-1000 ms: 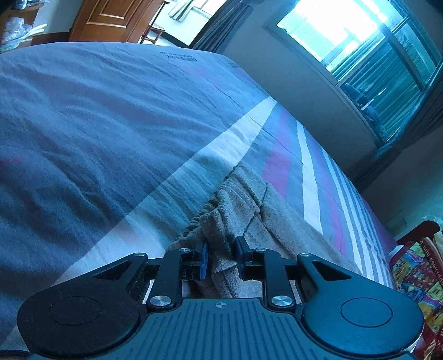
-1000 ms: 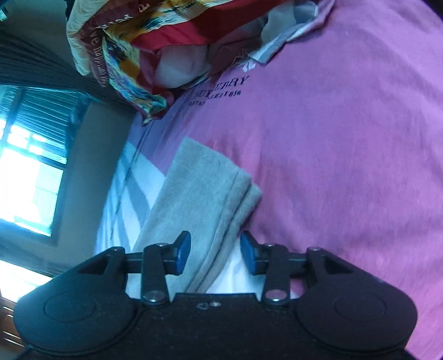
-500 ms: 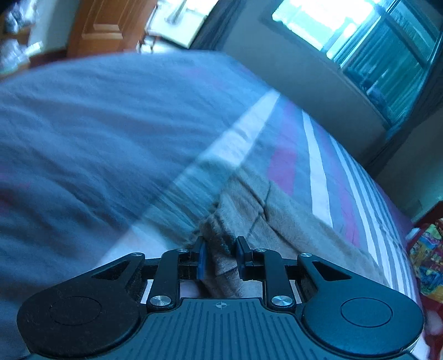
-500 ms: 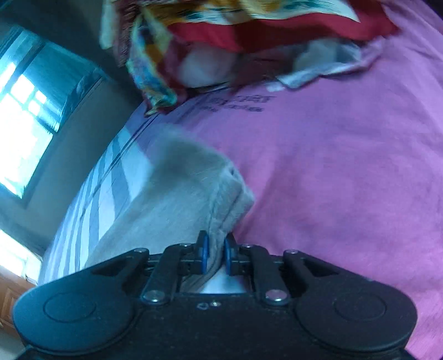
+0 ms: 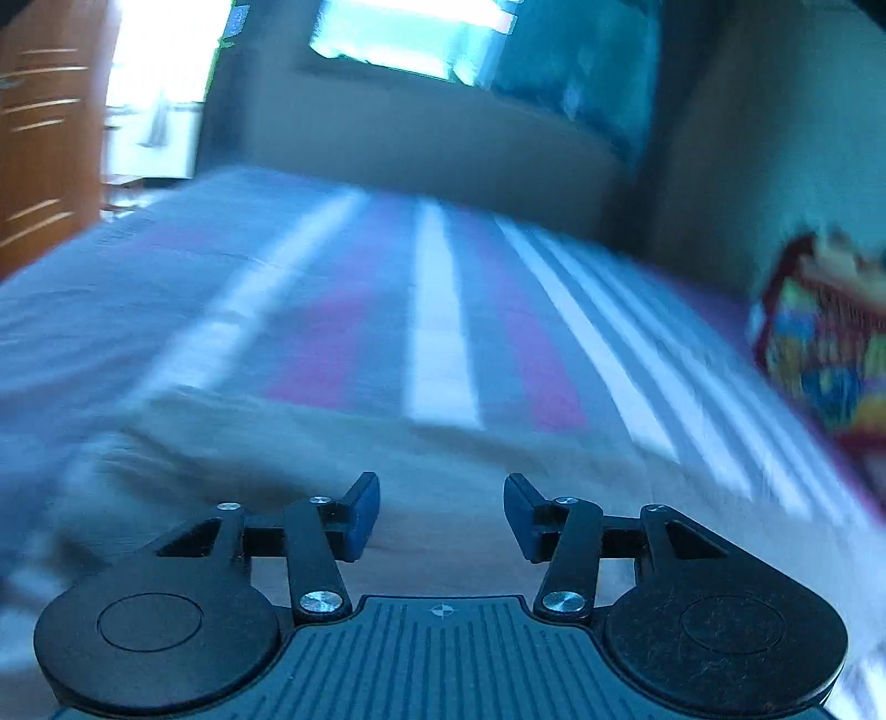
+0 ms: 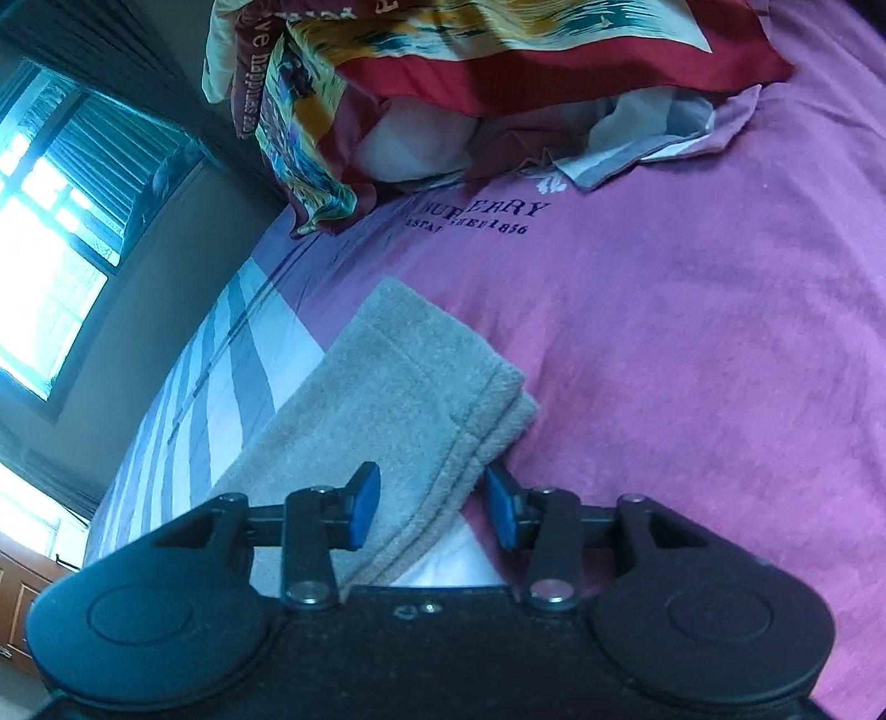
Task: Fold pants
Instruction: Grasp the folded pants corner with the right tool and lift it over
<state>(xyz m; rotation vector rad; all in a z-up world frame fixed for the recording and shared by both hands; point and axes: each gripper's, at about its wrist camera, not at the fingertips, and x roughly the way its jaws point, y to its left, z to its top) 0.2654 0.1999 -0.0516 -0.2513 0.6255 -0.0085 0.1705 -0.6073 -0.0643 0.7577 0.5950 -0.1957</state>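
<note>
The grey-beige pants [image 6: 387, 399] lie on the striped bed sheet [image 6: 232, 354], folded lengthwise, with the leg cuffs toward the pink part of the sheet. My right gripper [image 6: 432, 512] is open just above the cuff end, the cuff edge between its fingers. In the blurred left wrist view the pants [image 5: 443, 459] spread flat under my left gripper [image 5: 441, 515], which is open and holds nothing.
A colourful red and yellow pillow [image 6: 443, 72] lies at the head of the bed and shows in the left wrist view [image 5: 819, 343]. The wall with a window [image 5: 410, 39] runs along the far side. A wooden wardrobe [image 5: 44, 127] stands at left.
Both grippers were shut on the pants half a second ago and have opened, letting go. The left gripper has swung round over the cloth; the right has returned near its earlier spot.
</note>
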